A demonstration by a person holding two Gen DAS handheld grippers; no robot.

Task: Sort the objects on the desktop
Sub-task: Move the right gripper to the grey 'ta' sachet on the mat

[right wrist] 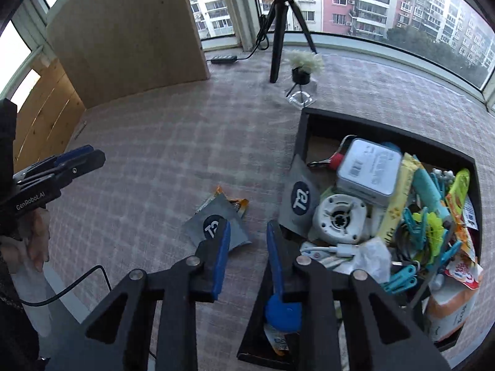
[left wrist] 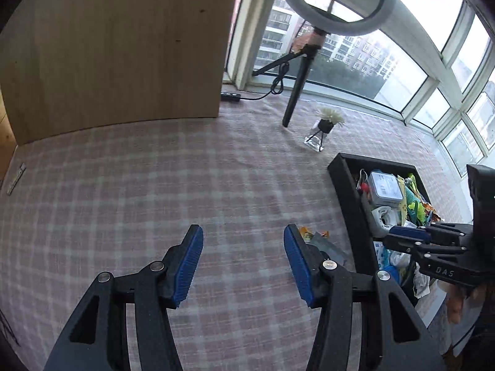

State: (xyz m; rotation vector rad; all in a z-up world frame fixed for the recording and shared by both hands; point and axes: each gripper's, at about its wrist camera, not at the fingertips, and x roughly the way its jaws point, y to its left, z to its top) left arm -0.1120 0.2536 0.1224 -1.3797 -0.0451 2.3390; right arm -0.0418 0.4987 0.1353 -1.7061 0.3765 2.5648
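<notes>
A black box [right wrist: 309, 130] full of mixed small items stands on the checked cloth; it also shows in the left wrist view [left wrist: 343, 179]. It holds a grey tin [right wrist: 368, 170], a white round device [right wrist: 338, 219], clothes pegs [right wrist: 417, 232] and a grey packet [right wrist: 298, 199]. A second grey packet [right wrist: 216, 225] lies on the cloth left of the box, over an orange wrapper [right wrist: 239, 204]. My right gripper [right wrist: 247, 232] is open and empty above the box's left wall. My left gripper [left wrist: 243, 241] is open and empty over bare cloth, the packet [left wrist: 324, 242] just right of it.
A wooden panel [left wrist: 117, 46] stands at the back left. A ring light on a black tripod [left wrist: 297, 86] and a small potted plant [left wrist: 326, 122] stand near the windows. A power strip [left wrist: 230, 96] lies by the panel. The table's front edge is near my right gripper.
</notes>
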